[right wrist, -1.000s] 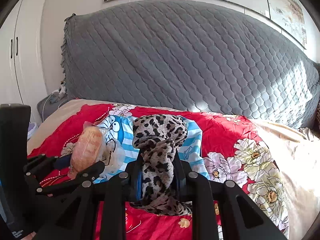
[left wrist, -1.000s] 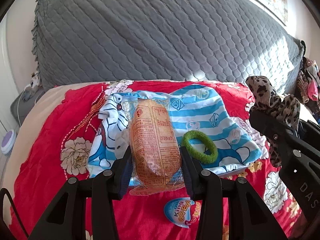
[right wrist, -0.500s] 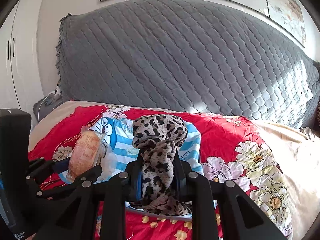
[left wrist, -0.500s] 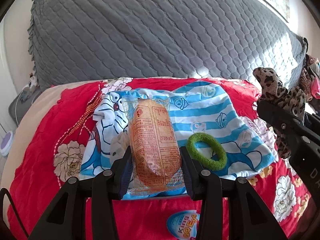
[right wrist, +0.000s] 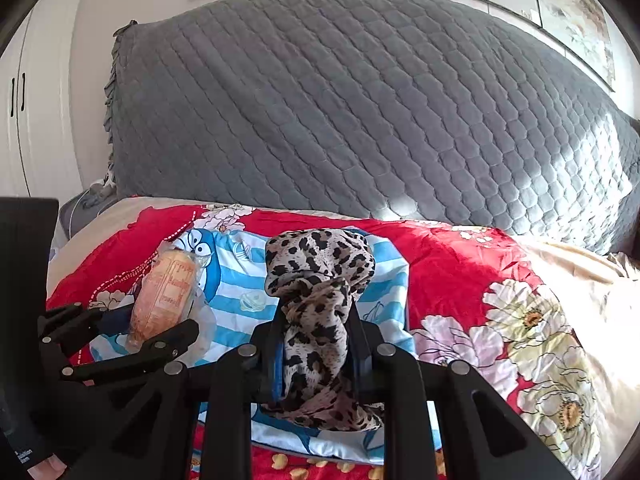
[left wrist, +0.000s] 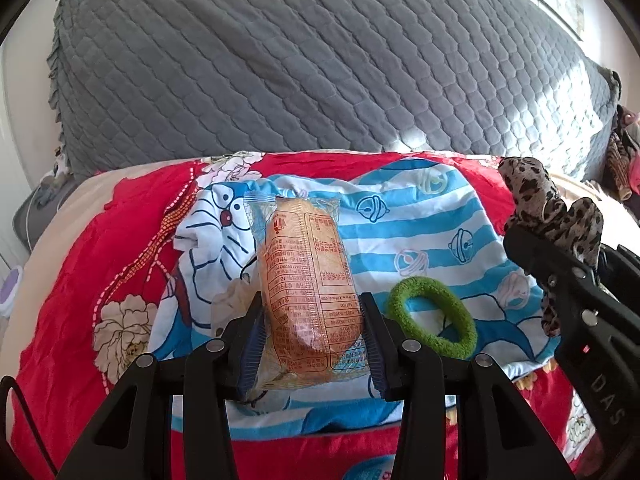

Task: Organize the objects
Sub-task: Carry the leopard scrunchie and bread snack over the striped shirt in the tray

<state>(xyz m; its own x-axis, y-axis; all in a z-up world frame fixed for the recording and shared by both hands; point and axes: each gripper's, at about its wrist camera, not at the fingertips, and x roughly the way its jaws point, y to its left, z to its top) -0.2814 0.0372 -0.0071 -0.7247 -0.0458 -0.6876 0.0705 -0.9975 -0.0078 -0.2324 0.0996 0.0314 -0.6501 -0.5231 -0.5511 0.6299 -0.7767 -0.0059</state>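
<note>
Two things are held above the bed: a wrapped bread (left wrist: 310,292) in clear plastic is clamped by its lower part between the fingers of the left gripper (left wrist: 311,344), and a leopard-print cloth (right wrist: 320,300) is squeezed between the fingers of the right gripper (right wrist: 318,344), which are pressed close together on it. Under both lies a blue-and-white striped cartoon cloth (left wrist: 416,216), and on it, just beside the bread, rests a green fuzzy ring (left wrist: 432,316). This cloth is spread on a red flowered cover (right wrist: 452,264), in front of a grey quilted headboard (right wrist: 340,112).
</note>
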